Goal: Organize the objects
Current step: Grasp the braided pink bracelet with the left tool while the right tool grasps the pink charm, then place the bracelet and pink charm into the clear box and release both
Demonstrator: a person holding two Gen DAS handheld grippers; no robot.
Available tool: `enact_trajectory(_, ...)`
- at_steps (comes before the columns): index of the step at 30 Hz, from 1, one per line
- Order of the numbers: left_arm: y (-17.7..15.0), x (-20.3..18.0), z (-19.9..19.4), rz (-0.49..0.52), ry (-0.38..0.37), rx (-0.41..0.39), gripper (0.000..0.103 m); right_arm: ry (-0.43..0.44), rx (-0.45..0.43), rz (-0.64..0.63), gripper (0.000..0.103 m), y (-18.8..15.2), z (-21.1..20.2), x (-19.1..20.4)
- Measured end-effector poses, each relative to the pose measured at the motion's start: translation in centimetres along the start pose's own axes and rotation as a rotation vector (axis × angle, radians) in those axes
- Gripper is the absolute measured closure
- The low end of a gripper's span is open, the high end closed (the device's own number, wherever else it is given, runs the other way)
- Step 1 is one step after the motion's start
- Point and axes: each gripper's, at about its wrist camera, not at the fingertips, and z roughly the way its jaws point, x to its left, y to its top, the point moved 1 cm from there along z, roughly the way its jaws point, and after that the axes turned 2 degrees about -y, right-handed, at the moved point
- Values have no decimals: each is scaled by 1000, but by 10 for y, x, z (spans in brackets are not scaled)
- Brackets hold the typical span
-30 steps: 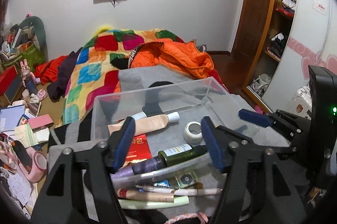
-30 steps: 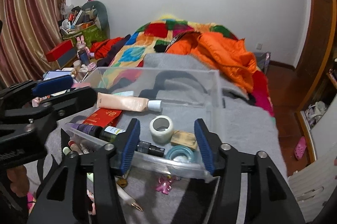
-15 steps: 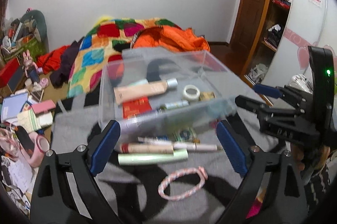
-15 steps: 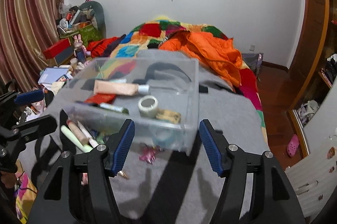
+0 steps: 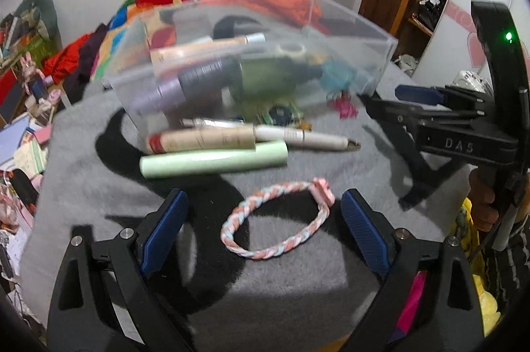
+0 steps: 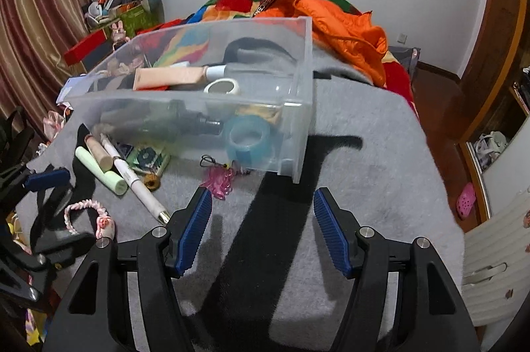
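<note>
1. Jaws of the left gripper (image 5: 263, 231) stand wide with nothing gripped; the braid loop (image 5: 276, 219) lies on the blanket (image 5: 99, 186) between its pads, low centre of the left view, untouched.
2. Loop's long axis runs left-right, slightly rising to the right.
3. Left gripper is clearly nearer; the right gripper (image 6: 261, 227) hangs half-open and empty over bare blanket, the loop far off at lower left of its view.
4. Just beyond the loop lie the green tube (image 5: 213, 163), tan tube (image 5: 202, 140) and pen (image 5: 308, 140), crosswise, against the bin (image 5: 374, 67).
5. Room is free around the loop; the tubes bound it on the far side.
</note>
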Motion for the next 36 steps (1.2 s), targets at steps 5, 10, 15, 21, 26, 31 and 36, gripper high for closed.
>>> enact_trajectory(5,-4,-9,10,20,21,9,8,15,14,-11,43,4,10,8)
enact_trajectory(10,-2,-16,12,15,11,-10,8,29,41,-30,43,8,23,19)
enact_trajectory(15,-3,-17,10,3,52,-49,29,2,44,-40,55,8,29,27)
enact_trajectory(21,-8,-11,2,-9,83,-80,57,-7,26,-17,82,8,25,23)
enact_trajectory(26,-12,-5,-4,-18,66,-85,80,10,2,8,82,4,19,18)
enact_trajectory(31,-14,3,-13,-67,24,-87,87,31,-26,19,82,-1,6,15)
enact_trajectory(36,-16,7,-25,-84,33,-112,87,48,-52,28,82,-1,-9,13)
